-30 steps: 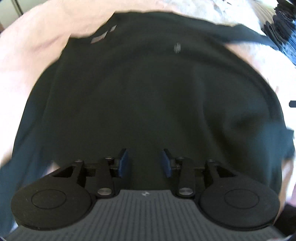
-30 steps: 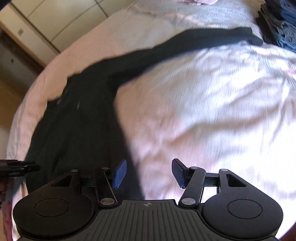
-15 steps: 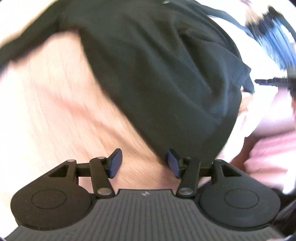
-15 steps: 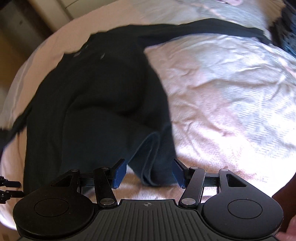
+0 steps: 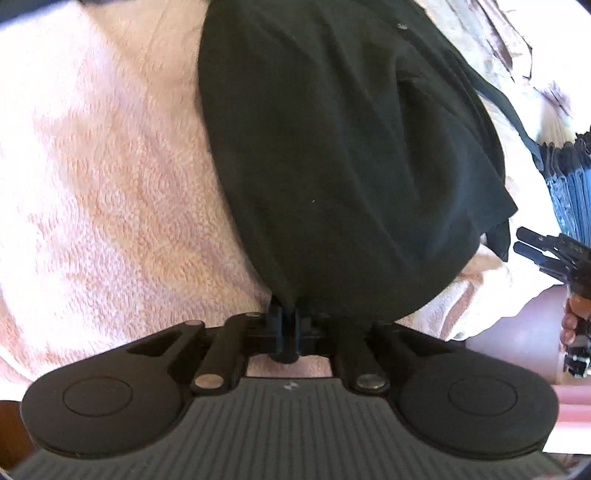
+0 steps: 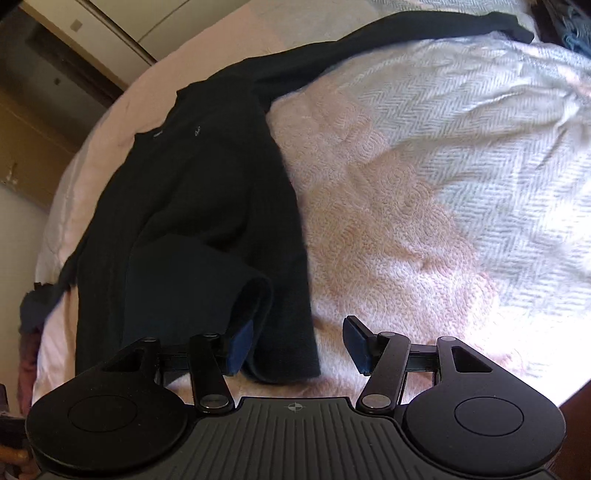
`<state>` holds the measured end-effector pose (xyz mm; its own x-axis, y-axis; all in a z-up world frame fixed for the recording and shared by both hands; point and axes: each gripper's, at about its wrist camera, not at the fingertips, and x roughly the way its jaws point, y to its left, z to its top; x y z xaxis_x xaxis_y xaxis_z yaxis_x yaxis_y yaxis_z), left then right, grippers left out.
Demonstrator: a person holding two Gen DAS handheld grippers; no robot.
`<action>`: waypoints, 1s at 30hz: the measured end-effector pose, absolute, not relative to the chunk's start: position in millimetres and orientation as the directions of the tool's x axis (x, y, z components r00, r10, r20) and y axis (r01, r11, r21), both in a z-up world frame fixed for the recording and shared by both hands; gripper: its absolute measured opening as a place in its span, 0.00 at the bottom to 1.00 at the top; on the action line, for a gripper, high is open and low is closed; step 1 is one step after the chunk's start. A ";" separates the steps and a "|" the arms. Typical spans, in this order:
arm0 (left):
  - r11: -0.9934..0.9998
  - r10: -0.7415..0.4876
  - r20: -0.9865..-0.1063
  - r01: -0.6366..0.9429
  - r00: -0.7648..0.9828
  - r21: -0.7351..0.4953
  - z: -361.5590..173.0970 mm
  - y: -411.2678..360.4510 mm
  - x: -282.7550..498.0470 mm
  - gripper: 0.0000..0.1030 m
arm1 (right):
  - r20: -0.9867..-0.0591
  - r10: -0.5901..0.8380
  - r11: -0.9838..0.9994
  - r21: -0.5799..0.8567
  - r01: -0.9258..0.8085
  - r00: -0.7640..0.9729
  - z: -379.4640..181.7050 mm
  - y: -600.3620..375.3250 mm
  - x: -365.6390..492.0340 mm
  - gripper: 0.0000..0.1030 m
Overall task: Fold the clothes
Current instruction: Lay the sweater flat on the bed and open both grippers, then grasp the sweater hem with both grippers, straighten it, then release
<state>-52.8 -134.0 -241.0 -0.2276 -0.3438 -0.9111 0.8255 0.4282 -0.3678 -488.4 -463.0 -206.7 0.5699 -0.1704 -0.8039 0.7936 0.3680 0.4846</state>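
**Left wrist: shirt hem pinched, right jaws wide**

Left wrist view shows the left gripper [image 5: 287, 319] clamped on the near hem of the black shirt [image 5: 343, 155], likely to carry that edge into a fold across the pink bedspread [image 5: 110, 177].

Right wrist view shows the right gripper [image 6: 299, 345] spread wide, straddling the shirt's [image 6: 199, 206] other hem corner, seemingly ready to pinch it. One sleeve [image 6: 388, 33] trails away across the bedspread [image 6: 424, 184].

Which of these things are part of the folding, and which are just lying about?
Part of the job:
black long-sleeved top
left gripper, clamped on its hem
right gripper, open at the hem

Lying about:
pink bedspread
stack of dark clothes
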 end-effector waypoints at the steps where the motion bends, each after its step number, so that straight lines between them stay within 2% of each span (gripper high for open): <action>1: 0.419 -0.360 -0.906 0.830 -0.221 -0.369 -231.8 -129.2 -49.5 0.02 | -0.799 -0.166 0.363 0.496 0.789 0.579 -210.8 -464.7 -489.1 0.56; 5: 0.438 -0.379 -0.917 0.849 -0.122 -0.294 -197.7 -102.0 -23.1 0.02 | -0.784 -0.111 0.361 0.541 0.760 0.610 -222.4 -464.8 -485.3 0.54; 6: 0.451 -0.376 -0.920 0.846 -0.110 -0.285 -196.2 -98.0 -16.5 0.02 | -0.783 -0.096 0.363 0.548 0.754 0.615 -224.8 -464.6 -483.8 0.49; 10: 0.466 -0.365 -0.928 0.847 -0.081 -0.257 -195.1 -94.8 -1.2 0.02 | -0.768 -0.077 0.315 0.586 0.746 0.636 -231.1 -469.3 -486.3 0.40; 11: 0.457 -0.363 -0.928 0.853 -0.079 -0.251 -196.2 -100.0 -3.5 0.02 | -0.768 -0.072 0.305 0.591 0.747 0.637 -231.9 -471.2 -487.6 0.32; 12: 0.448 -0.361 -0.930 0.861 -0.074 -0.242 -197.4 -104.3 -5.8 0.02 | -0.771 -0.064 0.301 0.590 0.749 0.633 -232.7 -473.5 -489.6 0.12; 13: 0.442 -0.358 -0.931 0.865 -0.071 -0.236 -197.5 -106.3 -6.0 0.02 | -0.777 -0.047 0.302 0.587 0.751 0.627 -232.9 -476.4 -489.7 0.05; 17: 0.432 -0.361 -0.930 0.871 -0.070 -0.234 -184.7 -99.1 -1.4 0.02 | -0.817 -0.012 0.409 0.522 0.748 0.577 -204.6 -487.7 -492.8 0.01; 21: 0.423 -0.351 -0.931 0.871 -0.096 -0.249 -182.8 -94.4 -8.9 0.02 | -0.882 -0.088 0.562 0.340 0.754 0.464 -147.9 -499.2 -514.9 0.00; 24: 0.404 -0.309 -0.945 0.885 -0.106 -0.232 -203.8 -101.7 -23.4 0.02 | -0.933 -0.130 0.602 0.193 0.775 0.334 -147.5 -498.4 -519.0 0.00; 27: 0.399 -0.279 -0.955 0.892 -0.105 -0.214 -214.6 -105.6 -29.7 0.02 | -0.960 -0.105 0.584 0.150 0.798 0.258 -167.3 -498.9 -525.3 0.00; 30: 0.418 -0.269 -0.959 0.886 -0.089 -0.200 -206.2 -98.5 -23.5 0.05 | -0.949 -0.096 0.569 0.195 0.799 0.300 -161.9 -496.2 -518.7 0.00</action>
